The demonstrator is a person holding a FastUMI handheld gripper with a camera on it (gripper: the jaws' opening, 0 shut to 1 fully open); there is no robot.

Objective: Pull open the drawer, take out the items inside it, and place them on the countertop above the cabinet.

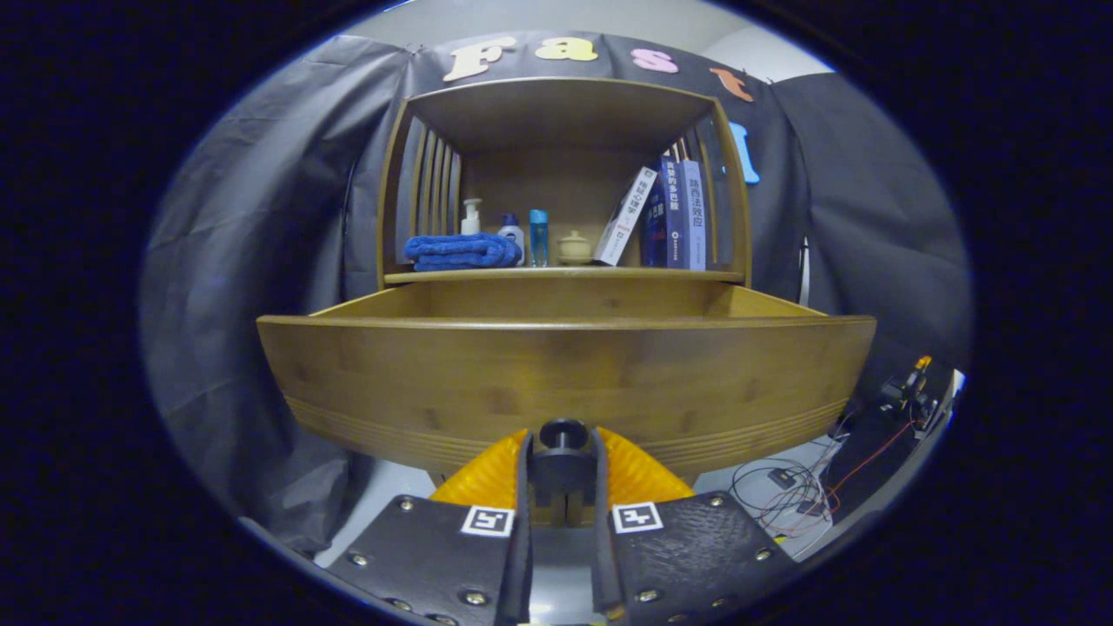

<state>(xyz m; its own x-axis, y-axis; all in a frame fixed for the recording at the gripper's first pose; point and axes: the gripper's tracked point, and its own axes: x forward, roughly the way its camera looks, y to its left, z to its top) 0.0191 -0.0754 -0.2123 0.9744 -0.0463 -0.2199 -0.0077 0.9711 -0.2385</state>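
The wooden drawer (565, 374) stands pulled out of the cabinet, its front panel right ahead of the fingers. Its inside is hidden behind the front panel from here. A dark round knob (563, 435) on the drawer front sits between my two orange fingers (496, 474). My gripper (563, 465) is shut on that knob, one finger pressing each side. The countertop (565, 275) above the drawer carries a folded blue towel (461, 251), a white pump bottle (470, 216), a small white-and-blue bottle (512, 233), a blue tube (539, 236), a small lidded jar (574, 248) and three books (665, 213).
An open wooden shelf frame (561, 96) rises over the countertop with slatted sides. Black cloth hangs on both sides of the cabinet. Cables and small electronics (796, 487) lie on the floor to the right, below the drawer.
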